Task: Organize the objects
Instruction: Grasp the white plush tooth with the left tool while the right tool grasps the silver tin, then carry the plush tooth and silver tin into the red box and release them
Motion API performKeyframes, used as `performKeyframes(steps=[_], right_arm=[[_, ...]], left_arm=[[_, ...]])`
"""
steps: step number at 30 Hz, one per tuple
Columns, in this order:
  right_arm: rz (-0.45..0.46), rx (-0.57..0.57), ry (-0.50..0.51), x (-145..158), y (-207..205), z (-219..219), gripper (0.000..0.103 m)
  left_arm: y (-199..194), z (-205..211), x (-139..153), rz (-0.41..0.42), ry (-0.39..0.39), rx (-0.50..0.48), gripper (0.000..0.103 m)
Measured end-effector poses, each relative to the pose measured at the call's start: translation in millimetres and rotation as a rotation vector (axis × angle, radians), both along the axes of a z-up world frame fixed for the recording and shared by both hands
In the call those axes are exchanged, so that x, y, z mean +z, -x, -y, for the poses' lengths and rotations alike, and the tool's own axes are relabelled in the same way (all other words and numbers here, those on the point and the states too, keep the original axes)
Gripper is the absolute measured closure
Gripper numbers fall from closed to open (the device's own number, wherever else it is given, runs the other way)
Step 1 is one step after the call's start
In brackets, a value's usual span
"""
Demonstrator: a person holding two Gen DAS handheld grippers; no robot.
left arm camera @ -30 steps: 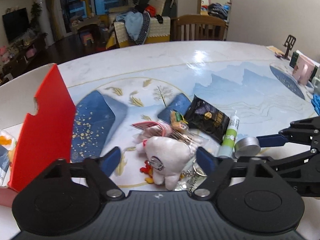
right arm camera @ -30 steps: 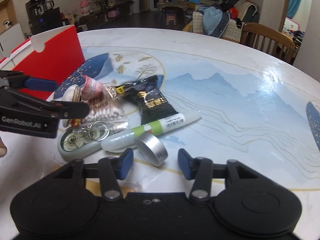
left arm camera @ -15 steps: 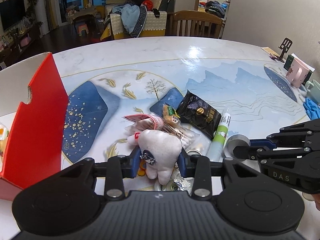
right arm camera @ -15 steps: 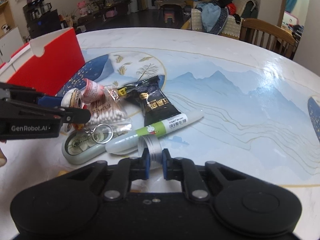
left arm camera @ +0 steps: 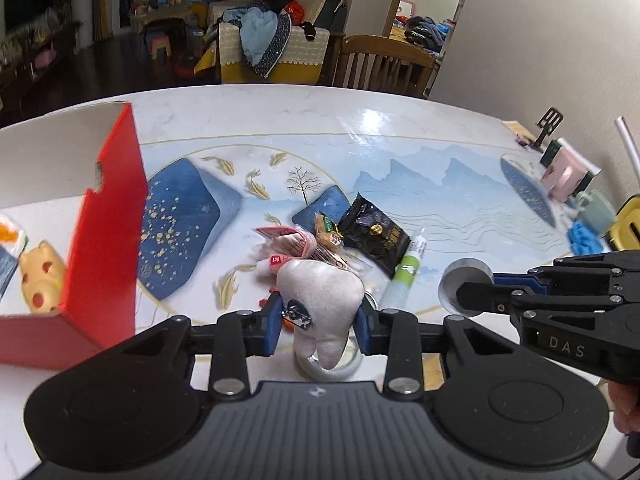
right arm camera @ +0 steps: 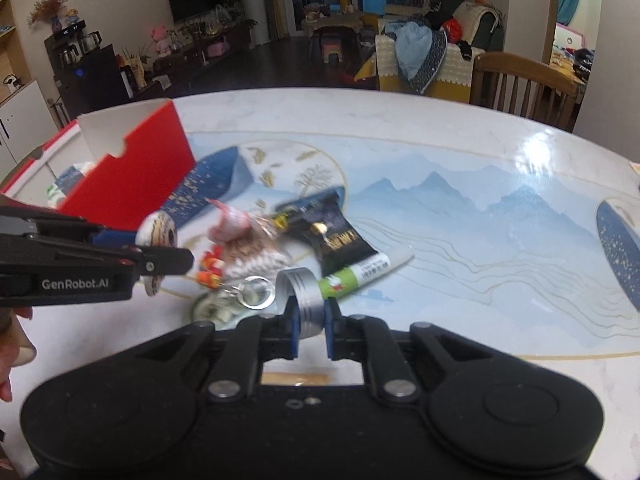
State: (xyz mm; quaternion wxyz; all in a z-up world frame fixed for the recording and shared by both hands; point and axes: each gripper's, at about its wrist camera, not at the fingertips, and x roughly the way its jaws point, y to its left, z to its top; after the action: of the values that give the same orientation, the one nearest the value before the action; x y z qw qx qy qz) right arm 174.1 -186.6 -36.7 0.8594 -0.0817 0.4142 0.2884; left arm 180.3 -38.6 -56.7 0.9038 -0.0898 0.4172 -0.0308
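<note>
Grippers both clamp a load: my left gripper [left arm camera: 318, 322] squeezes the tooth-shaped plush [left arm camera: 320, 300] at its sides, my right gripper [right arm camera: 308, 326] pinches the round silver tin [right arm camera: 302, 296] across its rim, each clear of the clutter mid-table, ready for the red box [left arm camera: 108, 224] at the table's left edge. Both hands tilt downward.

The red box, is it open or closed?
Open. The red box has no lid on top, and in the left wrist view a yellow toy shows inside it.
</note>
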Motion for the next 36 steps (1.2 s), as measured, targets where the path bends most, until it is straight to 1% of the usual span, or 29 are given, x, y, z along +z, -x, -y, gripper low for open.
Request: performKeyframes(steps=[4, 9, 18, 27, 36], right_arm=[[0.034, 0.02, 0.005, 21.6, 15.5, -12.0, 0.092], [0.046, 0.026, -0.022, 45.7, 28.7, -29.8, 0.092], [0.085, 0.062, -0.055, 76.7, 48.0, -83.9, 0.092], [0.111, 0.104, -0.061, 88.6, 57.4, -153.0, 0.092], [0.097, 0.129, -0.053, 83.6, 52.7, -221.2, 0.092]], left_arm=[[14.3, -9.9, 15.8, 0.017, 0.008, -0.012, 0.069], [28.7, -29.1, 32.7, 0.036, 0.022, -0.02, 0.069], [51.7, -76.8, 57.8, 0.077, -0.006, -0.038, 0.069], [64.1, -142.8, 74.3, 0.098, -0.041, -0.035, 0.069], [60.7, -214.0, 68.1, 0.066, -0.073, -0.009, 0.069]])
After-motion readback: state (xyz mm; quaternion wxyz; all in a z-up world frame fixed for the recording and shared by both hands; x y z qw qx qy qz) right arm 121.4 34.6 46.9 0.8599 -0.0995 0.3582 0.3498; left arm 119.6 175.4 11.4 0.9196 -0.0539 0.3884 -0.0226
